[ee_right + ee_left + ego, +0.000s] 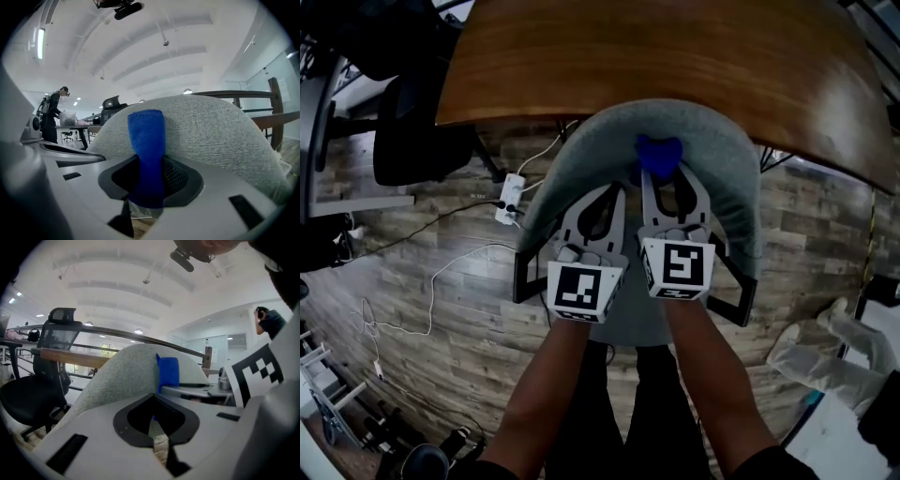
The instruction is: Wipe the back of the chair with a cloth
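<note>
The grey fabric chair back [581, 150] curves below me in the head view. A blue cloth [657, 155] is pressed on its top, and my right gripper [652, 185] is shut on it. In the right gripper view the cloth [146, 140] stands up from between the jaws against the chair back [211, 126]. My left gripper [615, 194] lies close beside the right one, shut with nothing in it. In the left gripper view its jaws meet in front of the chair back [126, 376], with the cloth [168, 371] just to the right.
A curved wooden table top [656, 56] lies beyond the chair. A black office chair [412, 131] stands at the left. A white power strip [508, 199] and a cable lie on the wood floor. A gloved hand [825, 356] shows at the right.
</note>
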The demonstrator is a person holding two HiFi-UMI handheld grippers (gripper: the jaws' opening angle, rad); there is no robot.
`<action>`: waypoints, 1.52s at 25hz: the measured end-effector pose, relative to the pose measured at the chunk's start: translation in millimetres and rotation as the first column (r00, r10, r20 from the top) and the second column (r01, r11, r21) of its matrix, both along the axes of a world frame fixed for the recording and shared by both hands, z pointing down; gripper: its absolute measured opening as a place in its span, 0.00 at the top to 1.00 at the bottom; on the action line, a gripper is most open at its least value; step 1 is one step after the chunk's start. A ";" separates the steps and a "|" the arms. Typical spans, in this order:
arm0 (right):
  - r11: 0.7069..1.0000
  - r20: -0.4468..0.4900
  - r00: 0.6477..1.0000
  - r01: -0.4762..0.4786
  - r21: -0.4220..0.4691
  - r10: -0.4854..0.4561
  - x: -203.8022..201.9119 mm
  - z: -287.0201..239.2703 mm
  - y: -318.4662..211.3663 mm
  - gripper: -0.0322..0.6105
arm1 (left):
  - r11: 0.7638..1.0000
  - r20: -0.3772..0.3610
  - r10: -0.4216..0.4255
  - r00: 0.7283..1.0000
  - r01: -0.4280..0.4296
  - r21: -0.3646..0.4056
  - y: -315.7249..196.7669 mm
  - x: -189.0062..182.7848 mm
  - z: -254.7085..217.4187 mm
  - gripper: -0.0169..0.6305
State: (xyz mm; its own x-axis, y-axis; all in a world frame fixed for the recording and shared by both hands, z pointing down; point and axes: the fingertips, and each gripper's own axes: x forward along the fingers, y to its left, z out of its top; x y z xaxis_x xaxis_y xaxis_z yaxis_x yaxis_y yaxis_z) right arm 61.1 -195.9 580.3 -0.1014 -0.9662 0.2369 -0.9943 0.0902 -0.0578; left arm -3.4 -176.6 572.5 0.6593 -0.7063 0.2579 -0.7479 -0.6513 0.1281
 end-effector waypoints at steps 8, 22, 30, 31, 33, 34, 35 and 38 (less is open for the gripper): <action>0.997 -0.033 0.996 -0.079 0.024 0.080 37.1 4.2 12.7 0.74 | 0.998 -0.001 0.064 0.998 -0.064 0.018 7.9 36.8 5.9 0.97; 0.974 -0.031 0.974 -0.224 0.010 0.225 88.8 8.9 51.3 0.74 | 0.983 -0.034 0.184 0.982 -0.183 0.027 32.7 92.5 -2.7 0.97; 0.961 -0.045 0.960 -0.276 -0.011 0.276 110.8 16.4 80.3 0.74 | 0.974 -0.022 0.227 0.974 -0.226 0.017 50.1 114.2 2.3 0.97; 0.958 -0.043 0.958 -0.286 -0.009 0.285 113.4 15.8 83.1 0.74 | 0.972 -0.024 0.233 0.972 -0.233 0.017 52.0 117.2 2.4 0.97; 0.951 -0.035 0.951 -0.308 -0.001 0.308 118.0 14.1 88.8 0.74 | 0.969 -0.027 0.246 0.969 -0.246 0.015 55.7 122.5 2.8 0.97; 0.948 -0.035 0.948 -0.318 -0.003 0.317 119.8 15.0 92.5 0.74 | 0.968 -0.030 0.252 0.967 -0.252 0.013 57.8 124.7 2.8 0.97; 0.946 -0.037 0.945 -0.325 -0.011 0.324 121.6 17.1 96.6 0.74 | 0.966 -0.033 0.258 0.966 -0.258 0.012 60.0 126.9 2.9 0.97; 0.941 -0.047 0.940 -0.339 -0.024 0.337 127.6 20.2 104.7 0.74 | 0.957 -0.029 0.290 0.956 -0.290 0.023 66.8 135.0 2.9 0.97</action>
State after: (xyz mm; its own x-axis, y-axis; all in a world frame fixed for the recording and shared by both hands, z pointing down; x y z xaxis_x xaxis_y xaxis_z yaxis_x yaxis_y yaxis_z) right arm 188.7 -91.2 600.5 0.2405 -0.9340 0.2643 -0.9674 -0.2529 -0.0134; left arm 131.7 -109.9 575.4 0.8442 -0.4878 0.2223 -0.5222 -0.8420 0.1352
